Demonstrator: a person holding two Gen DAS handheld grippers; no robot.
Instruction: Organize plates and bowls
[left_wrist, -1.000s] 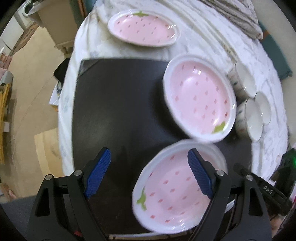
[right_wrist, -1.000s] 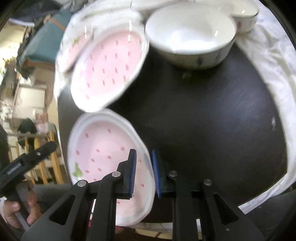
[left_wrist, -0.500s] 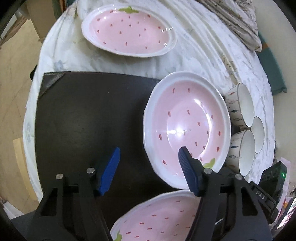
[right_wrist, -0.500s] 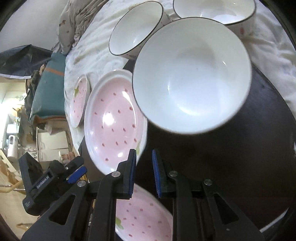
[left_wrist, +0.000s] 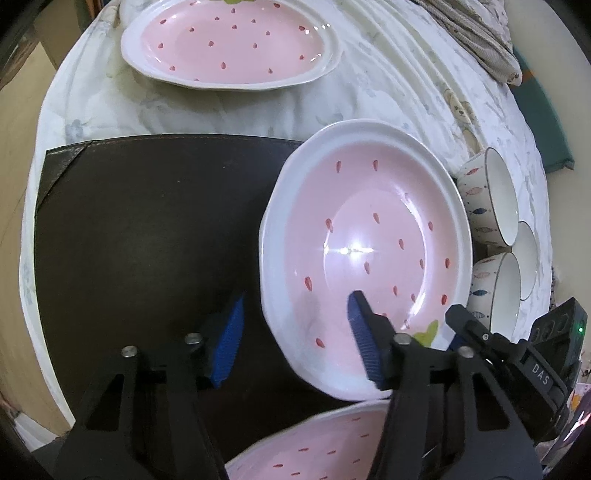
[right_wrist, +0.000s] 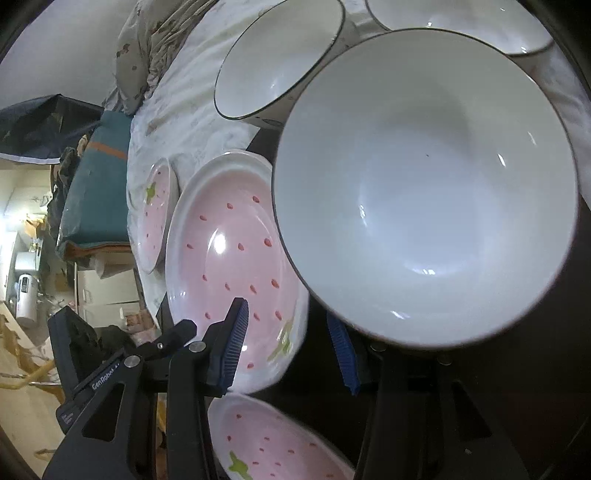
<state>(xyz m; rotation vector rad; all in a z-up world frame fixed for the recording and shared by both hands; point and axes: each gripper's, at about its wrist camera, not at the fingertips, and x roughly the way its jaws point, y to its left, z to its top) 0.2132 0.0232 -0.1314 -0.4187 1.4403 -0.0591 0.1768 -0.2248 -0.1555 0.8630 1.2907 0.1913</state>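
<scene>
A pink strawberry plate (left_wrist: 369, 254) lies on the dark mat (left_wrist: 147, 236); it also shows in the right wrist view (right_wrist: 229, 266). My left gripper (left_wrist: 295, 339) is open, its fingers straddling this plate's near-left rim. My right gripper (right_wrist: 291, 339) is open at the plate's leaf end, under a large white bowl (right_wrist: 424, 184). A second pink plate (left_wrist: 325, 443) lies nearest me, also in the right wrist view (right_wrist: 273, 450). A third pink plate (left_wrist: 229, 44) lies on the white cloth beyond the mat.
Several small patterned bowls (left_wrist: 491, 199) stand right of the mat. Two more white bowls (right_wrist: 280, 51) sit behind the large one. A white cloth (left_wrist: 388, 81) covers the table; a folded fabric (left_wrist: 476, 37) lies far right. Floor drops off left.
Both grippers moved forward to the middle plate. The right gripper, shut before, opened. The left gripper's fingers narrowed around the plate's rim. The nearest plate slid down out of the views.
</scene>
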